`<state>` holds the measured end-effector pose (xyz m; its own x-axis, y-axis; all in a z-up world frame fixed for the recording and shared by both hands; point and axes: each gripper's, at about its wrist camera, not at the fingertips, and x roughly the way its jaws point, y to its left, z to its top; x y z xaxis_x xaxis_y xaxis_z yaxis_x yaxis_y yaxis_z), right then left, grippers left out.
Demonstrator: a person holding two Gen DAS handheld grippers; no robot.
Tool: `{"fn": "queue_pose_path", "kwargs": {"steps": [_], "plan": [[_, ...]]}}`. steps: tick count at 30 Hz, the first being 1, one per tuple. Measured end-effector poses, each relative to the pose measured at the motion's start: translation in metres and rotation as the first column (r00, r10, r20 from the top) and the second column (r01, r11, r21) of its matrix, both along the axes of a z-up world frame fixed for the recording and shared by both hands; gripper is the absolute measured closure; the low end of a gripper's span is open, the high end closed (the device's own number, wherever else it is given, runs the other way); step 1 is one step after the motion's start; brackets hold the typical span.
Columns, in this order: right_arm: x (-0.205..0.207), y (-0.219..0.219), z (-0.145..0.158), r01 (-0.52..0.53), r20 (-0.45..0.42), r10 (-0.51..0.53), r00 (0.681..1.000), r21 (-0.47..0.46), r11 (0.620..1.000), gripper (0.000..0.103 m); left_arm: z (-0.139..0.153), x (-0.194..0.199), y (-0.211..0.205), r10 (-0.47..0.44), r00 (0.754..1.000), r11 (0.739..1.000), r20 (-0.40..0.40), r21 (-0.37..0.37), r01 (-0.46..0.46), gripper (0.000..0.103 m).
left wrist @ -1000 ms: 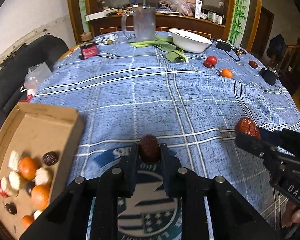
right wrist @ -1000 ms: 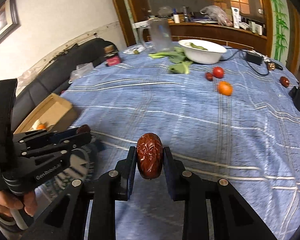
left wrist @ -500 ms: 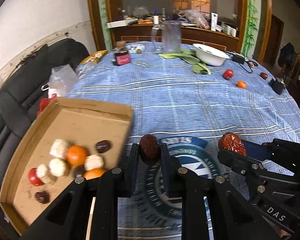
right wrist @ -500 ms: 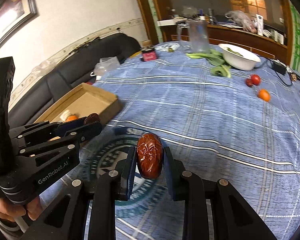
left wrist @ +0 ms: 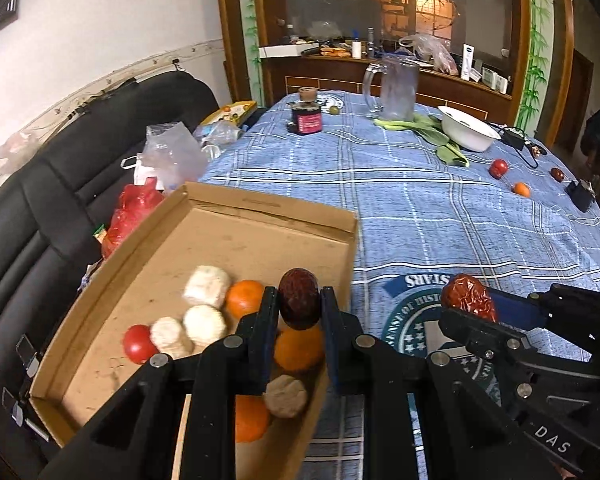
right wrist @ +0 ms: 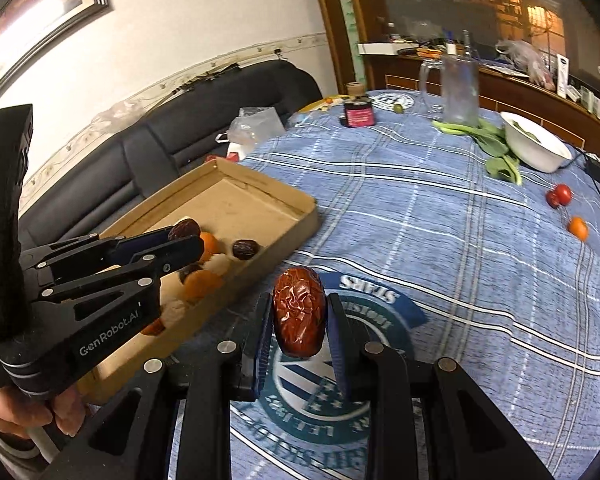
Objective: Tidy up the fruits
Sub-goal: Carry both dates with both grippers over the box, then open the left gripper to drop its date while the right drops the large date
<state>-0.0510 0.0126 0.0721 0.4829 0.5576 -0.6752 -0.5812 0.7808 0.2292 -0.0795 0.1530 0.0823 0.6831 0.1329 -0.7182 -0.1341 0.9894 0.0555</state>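
Note:
My left gripper (left wrist: 299, 306) is shut on a dark red date (left wrist: 299, 298) and holds it over the near right part of the open cardboard box (left wrist: 236, 240). The box holds several oranges, white round fruits, a tomato (left wrist: 138, 342) and a dark date (right wrist: 245, 249). My right gripper (right wrist: 299, 320) is shut on a brighter red date (right wrist: 299, 316), above the round emblem on the tablecloth just right of the box (right wrist: 260, 196). It also shows in the left wrist view (left wrist: 470, 300). The left gripper shows in the right wrist view (right wrist: 184, 236).
On the blue checked tablecloth (left wrist: 420, 208) far right lie a tomato (left wrist: 499, 167), an orange (left wrist: 522, 189) and a dark date (left wrist: 556, 173). A white bowl (left wrist: 466, 133), greens, a glass jug (left wrist: 396, 88) and a jar (left wrist: 308, 118) stand at the back. A black sofa with bags is at the left.
Both grippers moved left toward the box, each still holding its date. The left gripper now hangs over the box's fruits; the right one is beside the box.

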Motion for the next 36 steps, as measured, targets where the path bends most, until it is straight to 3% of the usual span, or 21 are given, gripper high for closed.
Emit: {"fn": "queue_pose_path", "kwargs": {"steps": [10, 23, 33, 34, 36], "plan": [[0.004, 0.044, 0.004, -0.080, -0.002, 0.080, 0.997, 0.000, 0.997, 0.074, -0.002, -0.012, 0.048, 0.073, 0.997, 0.996, -0.022, -0.040, -0.074, 0.083], [0.015, 0.111, -0.008, -0.196, -0.009, 0.196, 0.981, -0.059, 0.979, 0.074, -0.017, -0.016, 0.081, 0.132, 0.989, 0.991, -0.068, -0.015, -0.133, 0.083], [0.024, 0.119, -0.020, -0.183, -0.025, 0.182, 0.983, -0.069, 0.981, 0.073, -0.021, -0.012, 0.086, 0.142, 0.987, 0.989, -0.073, -0.023, -0.144, 0.083], [0.025, 0.120, -0.022, -0.183, -0.029, 0.182, 0.983, -0.071, 0.980, 0.073, -0.021, -0.011, 0.086, 0.144, 0.987, 0.989, -0.076, -0.023, -0.147, 0.081], [0.026, 0.120, -0.025, -0.190, -0.047, 0.187, 0.981, -0.071, 0.979, 0.073, -0.022, -0.010, 0.088, 0.151, 0.985, 0.987, -0.087, -0.033, -0.154, 0.069]]}}
